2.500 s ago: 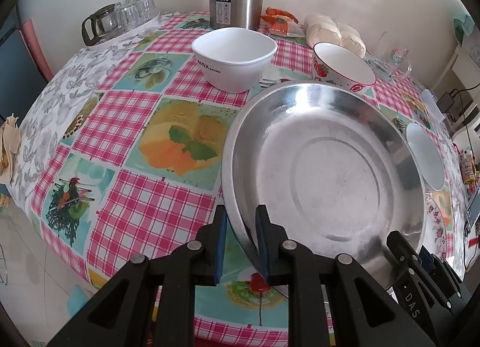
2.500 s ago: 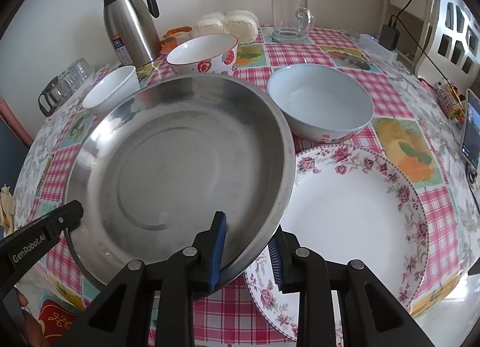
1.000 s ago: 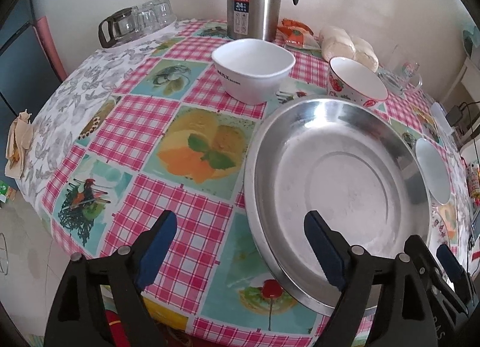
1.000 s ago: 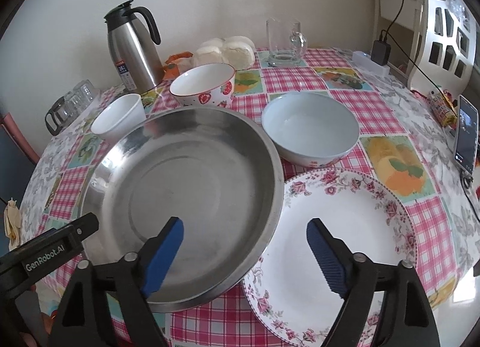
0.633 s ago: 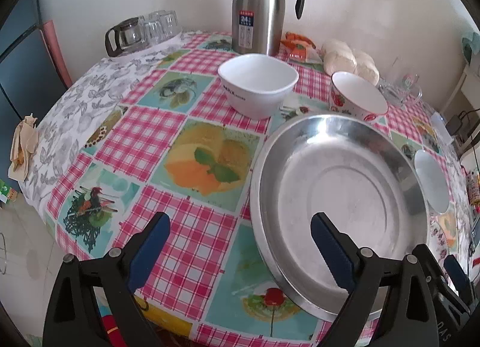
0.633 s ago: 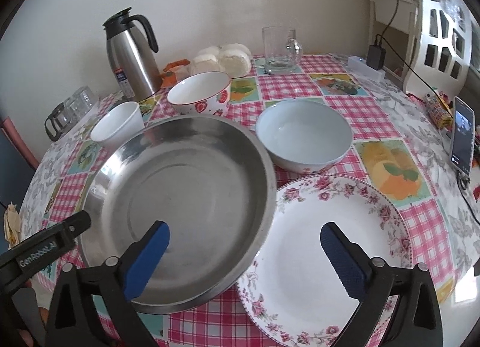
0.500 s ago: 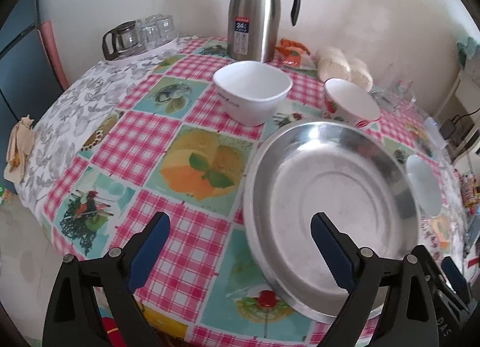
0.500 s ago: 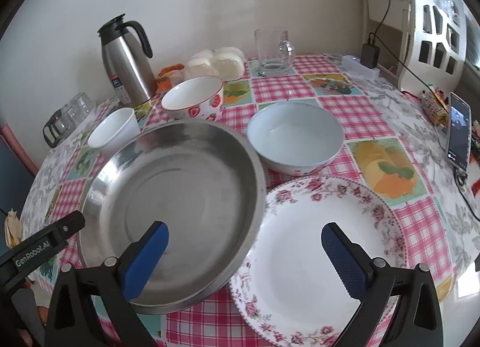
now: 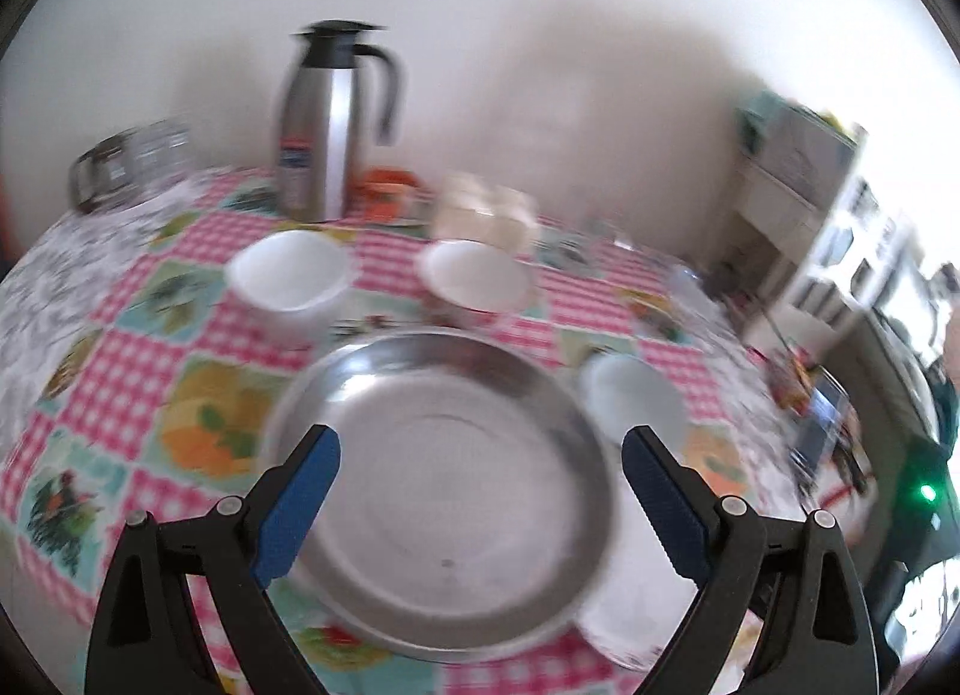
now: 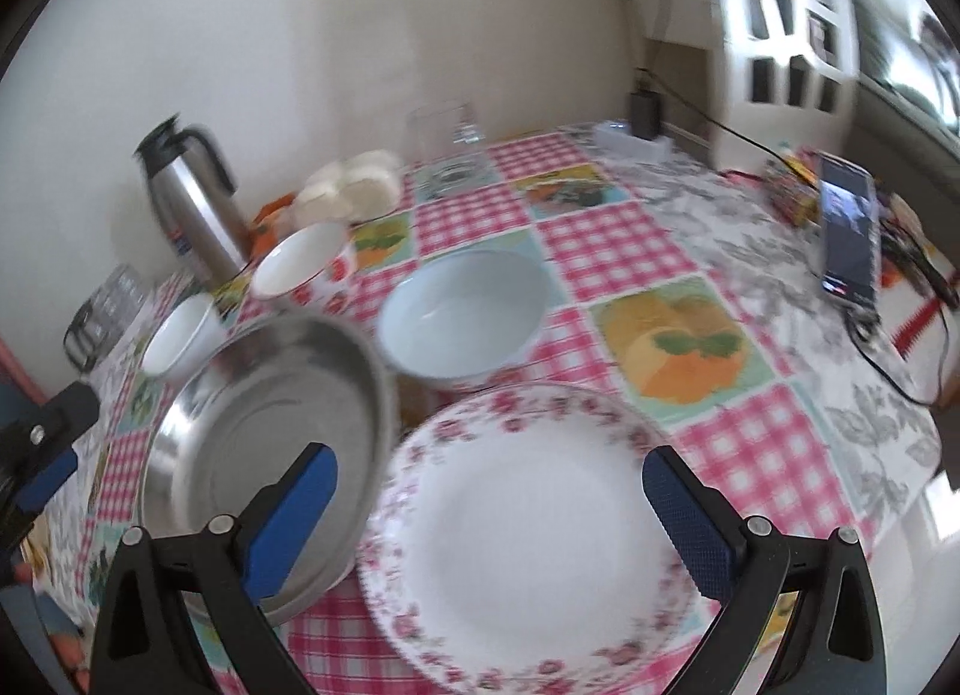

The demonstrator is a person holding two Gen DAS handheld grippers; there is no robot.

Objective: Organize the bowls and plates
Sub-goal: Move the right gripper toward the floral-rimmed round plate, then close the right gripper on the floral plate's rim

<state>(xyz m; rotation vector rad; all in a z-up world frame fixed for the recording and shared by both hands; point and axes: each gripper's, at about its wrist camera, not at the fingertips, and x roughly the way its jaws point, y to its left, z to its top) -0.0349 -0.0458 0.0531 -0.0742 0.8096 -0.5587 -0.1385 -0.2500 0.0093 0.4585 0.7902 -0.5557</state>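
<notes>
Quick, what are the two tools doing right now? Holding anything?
Left tool: open, holding nothing, above the round steel pan.
Right tool: open, holding nothing, above the white flower-rimmed plate.

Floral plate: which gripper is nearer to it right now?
Right. The right gripper hovers open directly over the floral plate; the left gripper is open over the steel pan beside it.

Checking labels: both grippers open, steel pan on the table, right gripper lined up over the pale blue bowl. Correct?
Not quite. The right gripper is lined up over the floral plate, not the pale blue bowl, which sits farther back; the right wrist view shows it. Both grippers are open, and the steel pan is on the table.
</notes>
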